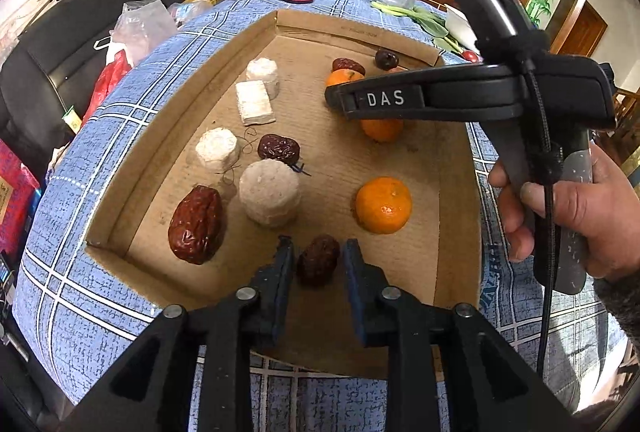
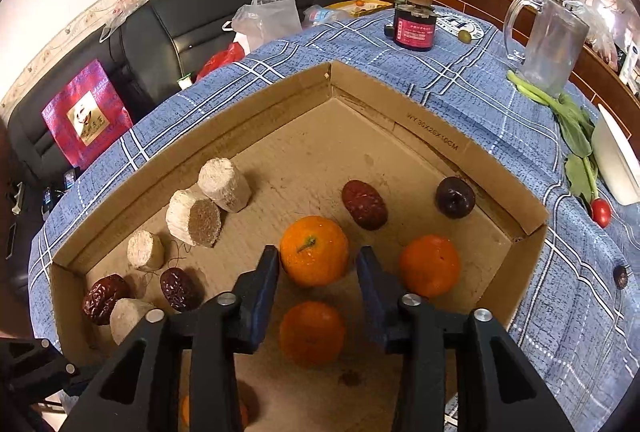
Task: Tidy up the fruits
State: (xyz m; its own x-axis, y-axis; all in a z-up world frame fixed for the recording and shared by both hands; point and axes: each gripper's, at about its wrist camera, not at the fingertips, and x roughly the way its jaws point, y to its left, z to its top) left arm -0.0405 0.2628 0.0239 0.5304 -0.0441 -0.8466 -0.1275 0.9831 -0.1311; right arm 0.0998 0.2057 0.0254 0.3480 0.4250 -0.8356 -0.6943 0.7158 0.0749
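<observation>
Between the fingers of my left gripper (image 1: 317,260) sits a small dark red date (image 1: 318,259), low on the floor of the cardboard tray (image 1: 460,216). The jaws stand partly open, one on each side of it, and I cannot tell whether the pads touch its skin yet. To do this well, I judge I should close slowly and evenly so the wrinkled fruit does not roll out forward, then lift straight up. Ahead and left of those fingers lie a larger red date (image 1: 196,224) and a pale round cake (image 1: 270,198), near enough to bump if I swing that way.

My right gripper (image 2: 317,264) is also partly open, with a mandarin (image 2: 314,250) between its tips; contact is unclear there too. A second mandarin (image 2: 430,264) lies just right of its right finger, and a third (image 2: 312,332) beneath the jaws.
</observation>
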